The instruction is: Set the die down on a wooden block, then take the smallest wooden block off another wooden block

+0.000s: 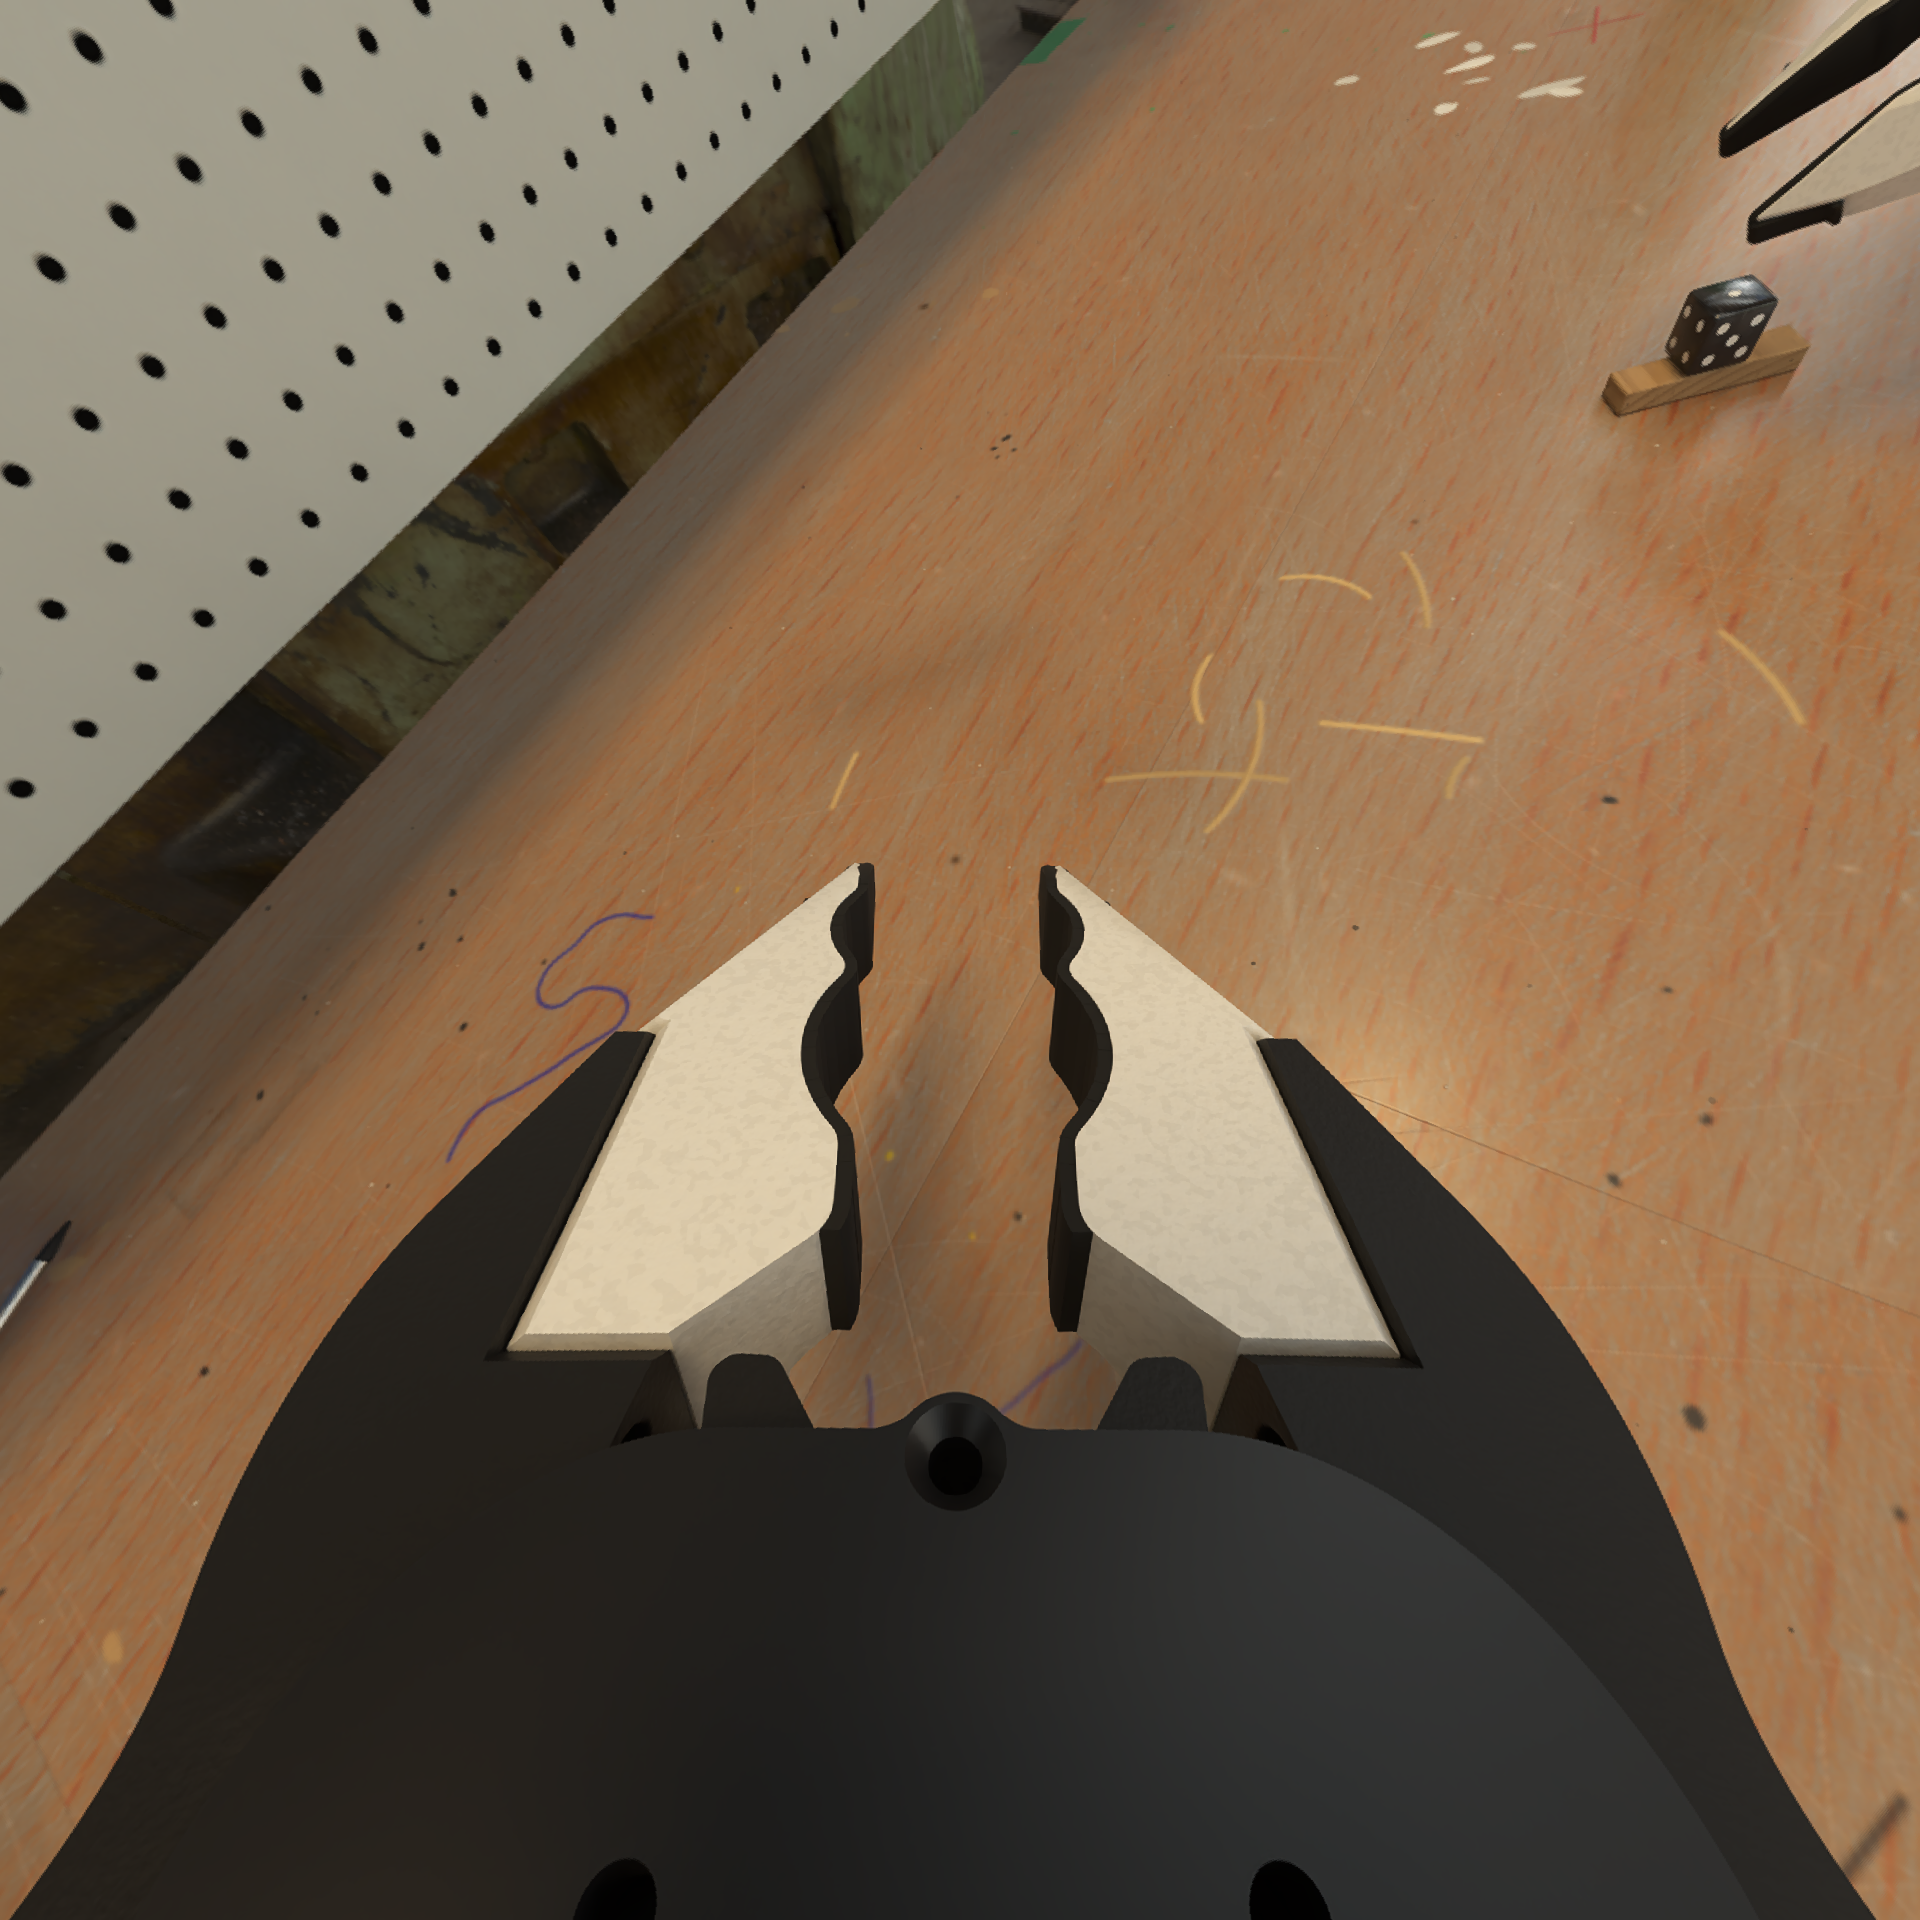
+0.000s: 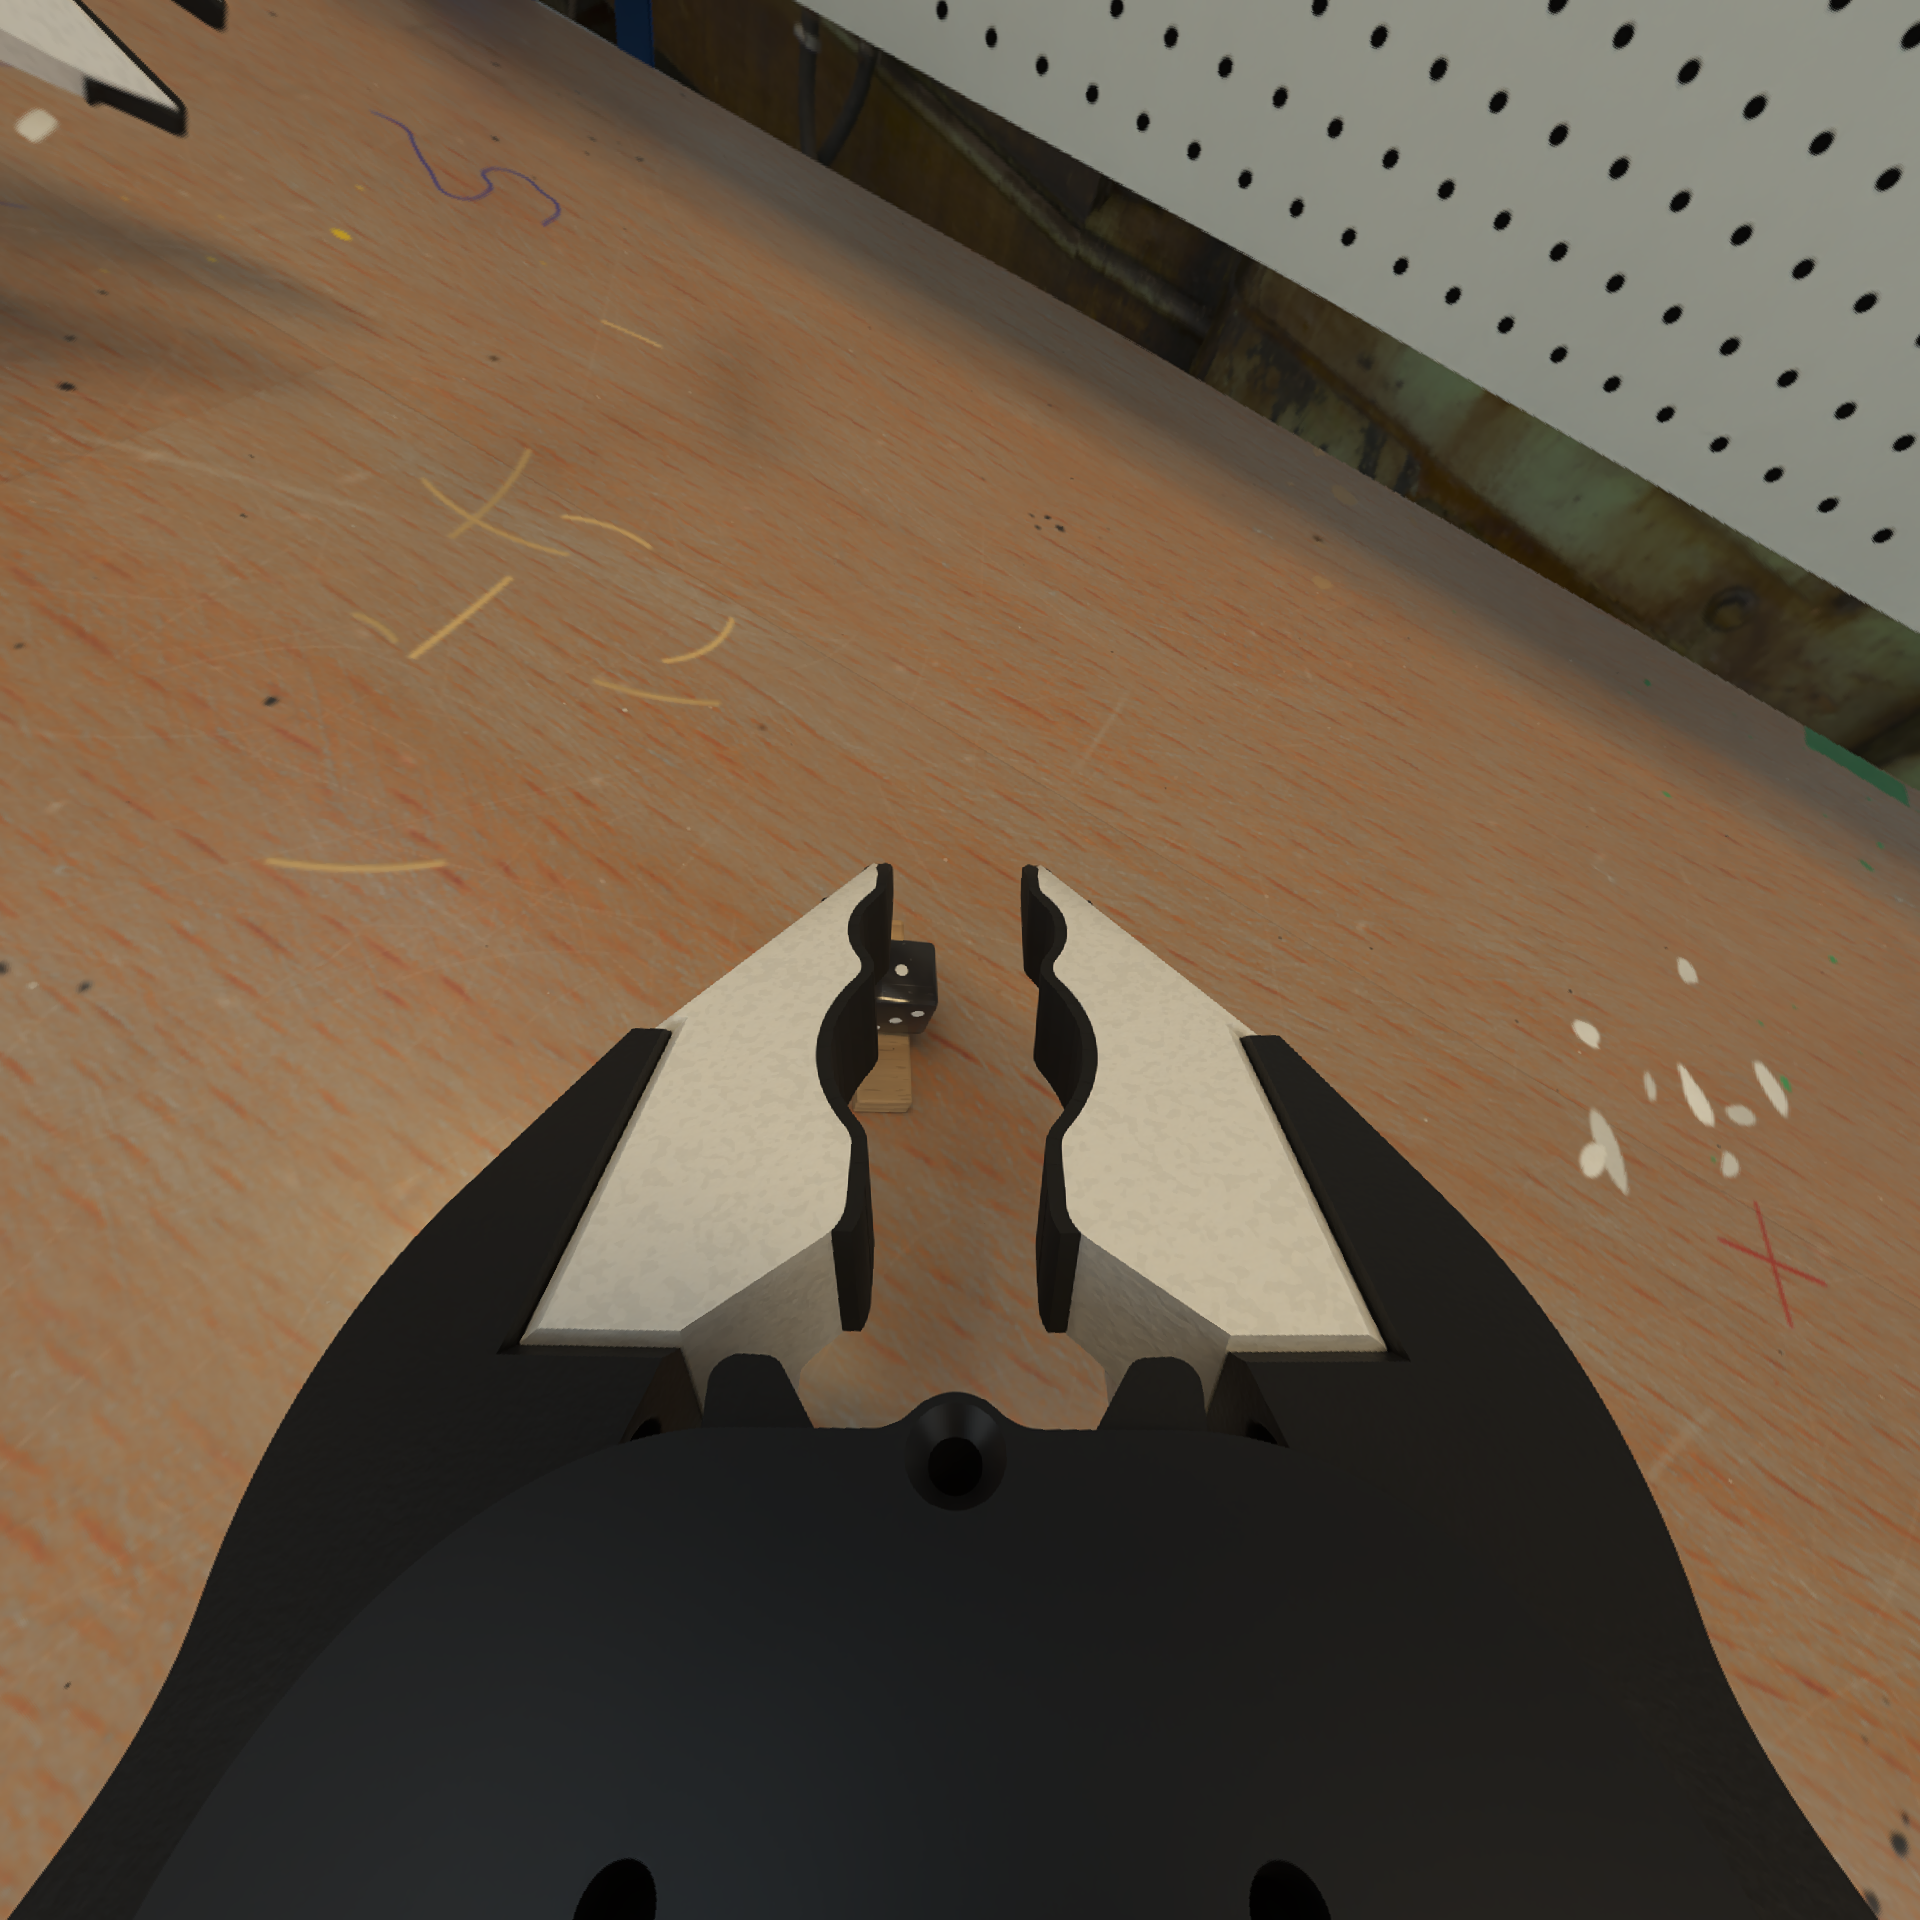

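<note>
A black die (image 1: 1720,324) with white pips rests on a thin flat wooden block (image 1: 1704,382) at the upper right of the left wrist view. In the right wrist view the die (image 2: 908,987) and the block (image 2: 885,1086) lie below and between my right gripper's fingers, partly hidden by the left finger. My right gripper (image 2: 956,878) is open and empty, above them; it also shows in the left wrist view (image 1: 1766,177). My left gripper (image 1: 956,878) is open and empty over bare table, far from the die. No other wooden block is in view.
The orange-brown wooden table (image 1: 1143,520) carries scratches, pen marks and white paint flecks (image 2: 1683,1112). Its far edge runs diagonally, with a white pegboard wall (image 1: 260,260) behind it. The left gripper's fingertip shows at the top left of the right wrist view (image 2: 125,83).
</note>
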Robot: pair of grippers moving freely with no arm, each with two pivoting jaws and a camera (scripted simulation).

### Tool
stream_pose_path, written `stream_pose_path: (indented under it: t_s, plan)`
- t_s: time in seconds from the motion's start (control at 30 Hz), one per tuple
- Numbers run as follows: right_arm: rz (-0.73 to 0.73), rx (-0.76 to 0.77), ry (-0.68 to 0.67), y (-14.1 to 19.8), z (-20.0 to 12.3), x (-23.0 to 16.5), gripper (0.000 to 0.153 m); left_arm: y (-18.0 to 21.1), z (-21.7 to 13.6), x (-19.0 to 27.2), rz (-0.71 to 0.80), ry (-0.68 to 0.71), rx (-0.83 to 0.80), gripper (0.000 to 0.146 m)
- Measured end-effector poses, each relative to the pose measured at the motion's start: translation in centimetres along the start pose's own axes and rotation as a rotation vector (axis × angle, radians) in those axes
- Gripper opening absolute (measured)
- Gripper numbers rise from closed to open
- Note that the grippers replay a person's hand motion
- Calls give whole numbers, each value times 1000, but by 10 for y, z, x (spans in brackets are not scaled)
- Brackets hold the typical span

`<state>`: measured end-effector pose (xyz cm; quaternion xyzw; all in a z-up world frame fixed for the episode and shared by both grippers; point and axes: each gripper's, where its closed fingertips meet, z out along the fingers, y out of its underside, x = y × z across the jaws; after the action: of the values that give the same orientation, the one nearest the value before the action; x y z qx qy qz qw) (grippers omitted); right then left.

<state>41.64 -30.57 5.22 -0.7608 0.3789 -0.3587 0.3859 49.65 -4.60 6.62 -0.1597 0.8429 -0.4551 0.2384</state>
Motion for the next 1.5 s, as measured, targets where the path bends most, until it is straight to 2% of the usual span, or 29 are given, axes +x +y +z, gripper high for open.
stream_pose_path:
  t_s: [0.4,0.63,0.8,0.93,1.07,1.13,1.2,1.33,1.43,1.5]
  plan:
    - [-24,-4,-14,0,-1,-8,29,1,5,3,14,-29,23,31]
    - [-31,-3,-13,0,-2,-9,28,-8,-7,-8,-28,-61,91,31]
    - [-32,7,-23,-2,-3,-11,28,-21,-13,2,-90,-36,133,31]
    - [-36,14,-21,-3,-3,-12,29,-46,-47,30,-126,56,225,33]
    - [-34,25,-12,-5,-6,-11,29,-54,-115,48,-134,139,281,38]
    - [-30,40,-9,-7,-8,-11,29,-40,-158,39,-150,104,296,38]
    - [-22,60,-12,-10,-11,-11,29,-9,-200,20,-168,10,264,38]
    - [-8,89,-18,-14,-15,-12,29,88,-270,-8,-240,-161,52,42]
    - [-13,95,-24,-16,-16,-15,29,145,-300,-5,-283,-197,-68,44]
    - [-21,91,-30,-16,-15,-17,29,171,-305,0,-269,-221,-159,46]
